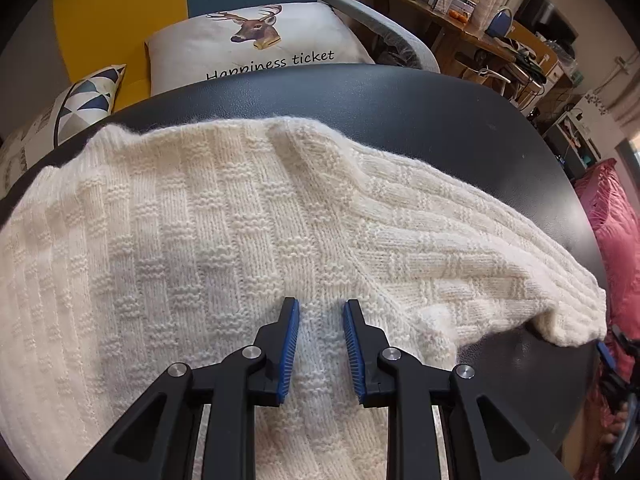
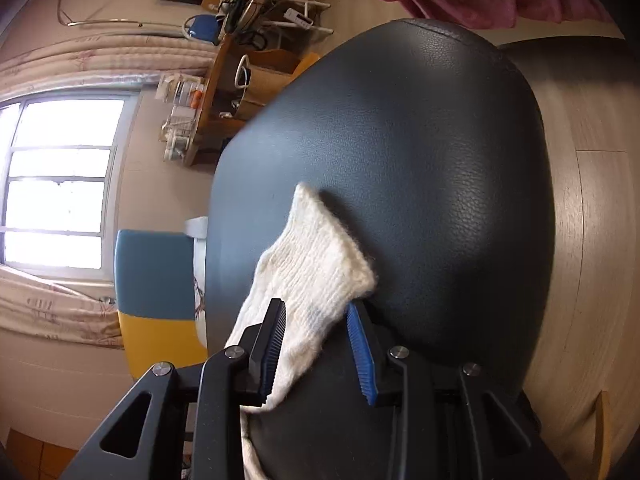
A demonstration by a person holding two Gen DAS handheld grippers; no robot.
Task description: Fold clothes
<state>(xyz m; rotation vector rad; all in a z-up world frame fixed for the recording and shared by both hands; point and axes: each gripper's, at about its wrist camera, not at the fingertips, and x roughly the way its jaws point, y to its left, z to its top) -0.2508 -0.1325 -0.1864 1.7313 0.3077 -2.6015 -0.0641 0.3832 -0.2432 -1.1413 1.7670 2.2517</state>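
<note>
Sweater (image 1: 224,216) overruns frame; cuff (image 2: 320,256) between right tongs (image 2: 316,312).

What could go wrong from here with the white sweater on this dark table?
1. The sleeve cuff sits between the right claw pads, but they look apart; if so, lifting could drop it.
2. The cuff lies near the edge of the table, so a slip may send the sleeve over the side.
3. The left claw stands open over the cream knitted sweater; closing on the loose knit could snag it or bunch up extra layers.
</note>
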